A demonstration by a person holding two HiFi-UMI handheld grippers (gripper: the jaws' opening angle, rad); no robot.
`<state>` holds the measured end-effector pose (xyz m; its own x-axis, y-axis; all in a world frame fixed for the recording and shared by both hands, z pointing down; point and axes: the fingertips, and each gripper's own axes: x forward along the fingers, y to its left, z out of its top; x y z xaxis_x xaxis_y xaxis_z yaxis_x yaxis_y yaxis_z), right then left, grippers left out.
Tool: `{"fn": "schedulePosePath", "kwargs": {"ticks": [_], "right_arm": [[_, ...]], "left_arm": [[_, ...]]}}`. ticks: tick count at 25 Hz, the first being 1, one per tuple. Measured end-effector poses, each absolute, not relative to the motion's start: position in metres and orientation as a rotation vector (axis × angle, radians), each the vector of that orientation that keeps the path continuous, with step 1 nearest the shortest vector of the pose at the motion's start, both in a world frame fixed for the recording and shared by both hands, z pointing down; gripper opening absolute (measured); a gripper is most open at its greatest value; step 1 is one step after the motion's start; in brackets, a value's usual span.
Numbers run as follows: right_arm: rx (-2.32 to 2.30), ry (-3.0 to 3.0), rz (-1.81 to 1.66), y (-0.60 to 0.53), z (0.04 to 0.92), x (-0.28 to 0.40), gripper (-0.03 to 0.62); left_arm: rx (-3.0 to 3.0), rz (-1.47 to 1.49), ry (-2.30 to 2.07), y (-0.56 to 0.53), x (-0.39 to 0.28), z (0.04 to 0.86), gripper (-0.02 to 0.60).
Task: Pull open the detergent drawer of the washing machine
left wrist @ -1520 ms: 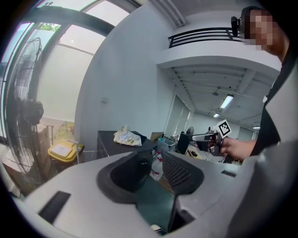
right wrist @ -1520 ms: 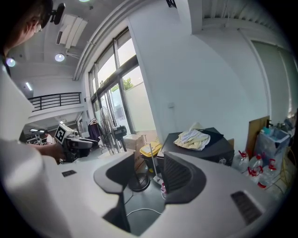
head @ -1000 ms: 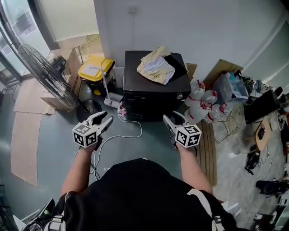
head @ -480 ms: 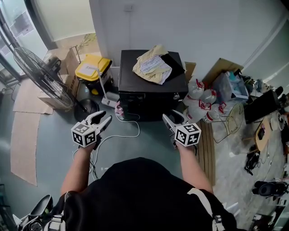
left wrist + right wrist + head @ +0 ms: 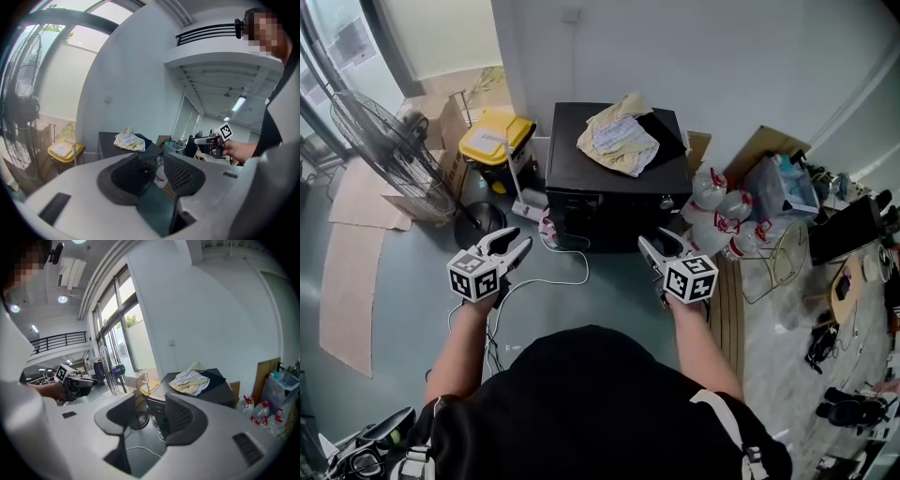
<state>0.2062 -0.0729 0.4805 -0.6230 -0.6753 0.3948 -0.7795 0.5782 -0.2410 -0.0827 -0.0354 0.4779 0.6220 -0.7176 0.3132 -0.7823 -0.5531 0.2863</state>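
Hovering well short of the washing machine [image 5: 614, 178], the left claw [image 5: 517, 246] and the right claw [image 5: 661, 246] both stand wide and empty. The detergent drawer should sit along the top edge of the machine's front, but it cannot be picked out from here, so a claw might close on the knob [image 5: 667, 201] instead. The white cable [image 5: 567, 279] lying on the floor between could snag a foot on approach.

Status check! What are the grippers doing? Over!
Left gripper open, empty. Right gripper open, empty. Washing machine ahead, untouched. White cable on floor before it.
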Motion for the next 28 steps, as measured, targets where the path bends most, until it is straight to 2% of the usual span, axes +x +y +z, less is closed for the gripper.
{"fn": "schedulePosePath", "kwargs": {"ticks": [28], "right_arm": [[1.176,-2.562,0.592,-0.077,0.485,0.216,0.206]], "left_arm": [[2.418,0.191,-1.220,-0.021,-0.069,0.489,0.173]]}}
